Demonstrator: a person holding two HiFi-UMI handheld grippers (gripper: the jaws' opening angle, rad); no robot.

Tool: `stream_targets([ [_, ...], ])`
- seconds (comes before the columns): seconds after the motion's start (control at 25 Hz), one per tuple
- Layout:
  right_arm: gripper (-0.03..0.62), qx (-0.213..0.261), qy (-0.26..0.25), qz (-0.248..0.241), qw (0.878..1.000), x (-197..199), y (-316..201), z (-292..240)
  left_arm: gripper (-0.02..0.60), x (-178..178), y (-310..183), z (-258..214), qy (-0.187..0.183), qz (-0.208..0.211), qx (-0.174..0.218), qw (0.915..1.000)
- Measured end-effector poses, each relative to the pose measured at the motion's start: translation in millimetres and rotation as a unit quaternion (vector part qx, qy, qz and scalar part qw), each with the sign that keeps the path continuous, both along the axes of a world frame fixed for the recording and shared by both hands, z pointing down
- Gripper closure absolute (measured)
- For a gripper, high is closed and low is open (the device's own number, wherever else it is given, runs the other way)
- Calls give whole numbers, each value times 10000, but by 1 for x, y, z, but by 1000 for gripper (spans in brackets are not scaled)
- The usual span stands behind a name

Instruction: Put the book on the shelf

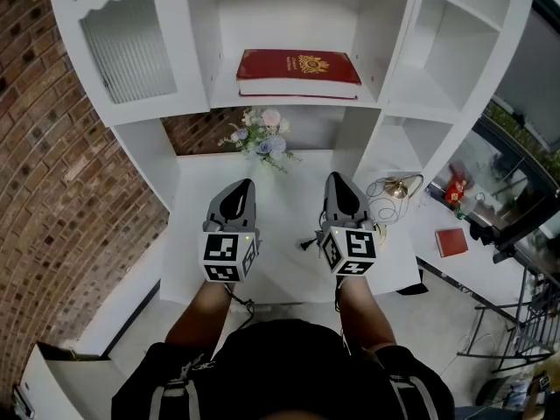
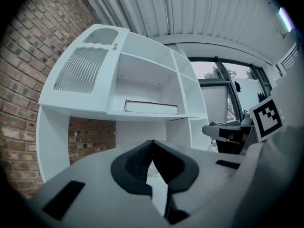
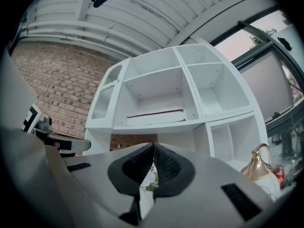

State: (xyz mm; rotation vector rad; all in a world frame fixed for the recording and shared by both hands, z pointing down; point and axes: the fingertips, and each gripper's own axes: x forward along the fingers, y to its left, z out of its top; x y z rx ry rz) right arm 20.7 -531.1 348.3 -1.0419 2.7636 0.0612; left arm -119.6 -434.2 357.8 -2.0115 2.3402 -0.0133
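Red book [image 1: 297, 70], gold emblem unreadable, flat on shelf [image 1: 224, 98] top centre; left gripper [image 1: 242, 186] and right gripper [image 1: 336, 180] below it, both closed, empty

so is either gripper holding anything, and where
Nothing: left gripper and right gripper are both shut, empty; the red book lies on the shelf.

It looks like a staged home corner inside a larger hall. A white shelf unit [image 1: 378, 33] stands against a brick wall [image 1: 52, 129] with a small flower bouquet [image 1: 262, 136], yet a corrugated metal ceiling [image 2: 180, 8] and large windows [image 2: 213, 72] rise above.
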Motion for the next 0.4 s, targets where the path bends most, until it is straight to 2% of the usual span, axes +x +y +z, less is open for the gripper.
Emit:
stream_targets([
  [0.4, 582, 2, 38, -36, 10000, 17, -9, 4, 568, 18, -10, 8, 340, 50, -74, 9994],
])
